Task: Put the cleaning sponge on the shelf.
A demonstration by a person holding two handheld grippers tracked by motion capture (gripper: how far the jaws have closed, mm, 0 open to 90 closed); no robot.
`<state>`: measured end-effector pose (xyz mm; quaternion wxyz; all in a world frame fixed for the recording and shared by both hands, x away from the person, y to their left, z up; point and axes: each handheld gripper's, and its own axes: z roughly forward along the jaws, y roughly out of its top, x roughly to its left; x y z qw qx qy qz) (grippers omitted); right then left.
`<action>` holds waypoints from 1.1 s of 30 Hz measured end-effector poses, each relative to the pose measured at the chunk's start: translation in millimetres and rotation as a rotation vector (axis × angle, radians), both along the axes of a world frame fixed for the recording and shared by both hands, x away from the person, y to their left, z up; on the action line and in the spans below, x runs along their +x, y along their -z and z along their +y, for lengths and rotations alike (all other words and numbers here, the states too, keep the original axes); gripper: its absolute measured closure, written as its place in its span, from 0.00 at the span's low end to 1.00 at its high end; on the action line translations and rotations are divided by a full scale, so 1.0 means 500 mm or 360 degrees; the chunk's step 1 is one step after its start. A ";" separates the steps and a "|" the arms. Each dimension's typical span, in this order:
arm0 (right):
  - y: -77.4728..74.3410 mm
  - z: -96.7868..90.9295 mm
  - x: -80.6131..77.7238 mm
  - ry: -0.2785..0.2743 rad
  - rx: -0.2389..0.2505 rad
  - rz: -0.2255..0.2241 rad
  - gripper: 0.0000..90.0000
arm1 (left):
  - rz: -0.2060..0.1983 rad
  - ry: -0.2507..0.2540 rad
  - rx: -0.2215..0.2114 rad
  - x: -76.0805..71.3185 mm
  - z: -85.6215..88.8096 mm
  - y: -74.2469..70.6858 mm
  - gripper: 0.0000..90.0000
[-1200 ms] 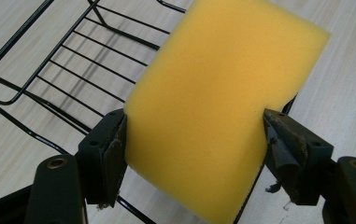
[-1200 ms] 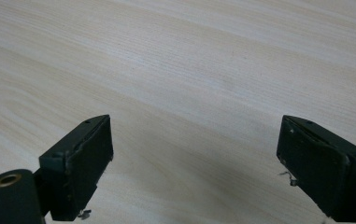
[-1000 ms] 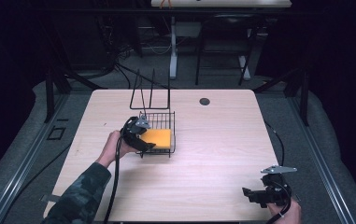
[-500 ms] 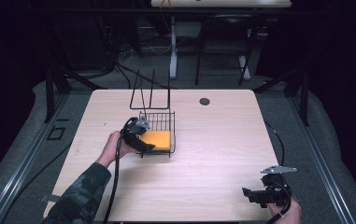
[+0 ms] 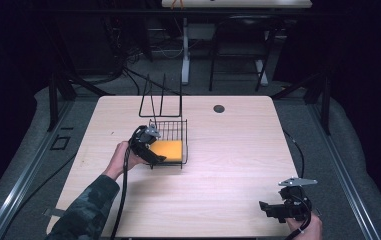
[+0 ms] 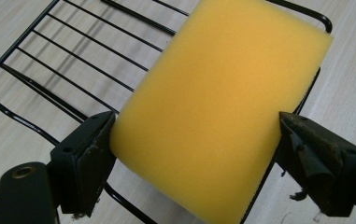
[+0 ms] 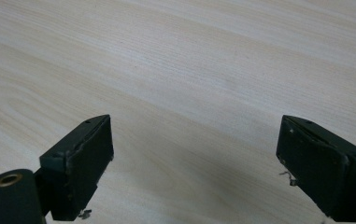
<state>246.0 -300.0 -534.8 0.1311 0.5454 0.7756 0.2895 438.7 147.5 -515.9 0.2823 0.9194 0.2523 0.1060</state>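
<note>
Lab or test studio: lone wooden table [image 5: 228,150], dark surround, floor cables [image 5: 128,75], metal stands [image 5: 185,50].

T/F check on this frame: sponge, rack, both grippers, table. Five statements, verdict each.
1. The sponge lies in the wire rack. True.
2. The left gripper has its jaws either side of the sponge. True; they have just been opening.
3. The right gripper holds a sponge. False: open, nothing between its jaws, bare table below.
4. The sponge is blue. False: yellow-orange.
5. The rack sits at the table's right edge. False: left of centre.
</note>
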 end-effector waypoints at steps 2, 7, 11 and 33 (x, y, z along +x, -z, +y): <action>-0.001 0.000 0.000 -0.0003 -0.0004 0.0006 0.12 | -0.0004 -0.0012 -0.0007 -0.001 0.002 -0.002 0.14; 0.000 0.000 0.000 -0.0005 -0.0002 0.0000 0.12 | -0.0014 -0.0040 -0.0064 -0.006 0.005 -0.010 0.10; -0.001 0.000 0.000 -0.0005 -0.0001 0.0007 0.12 | -0.0027 -0.0040 -0.0075 -0.011 0.007 -0.017 0.08; -0.002 0.000 -0.002 -0.0004 -0.0004 0.0001 0.12 | -0.0126 -0.0100 -0.0092 -0.057 0.045 -0.048 0.00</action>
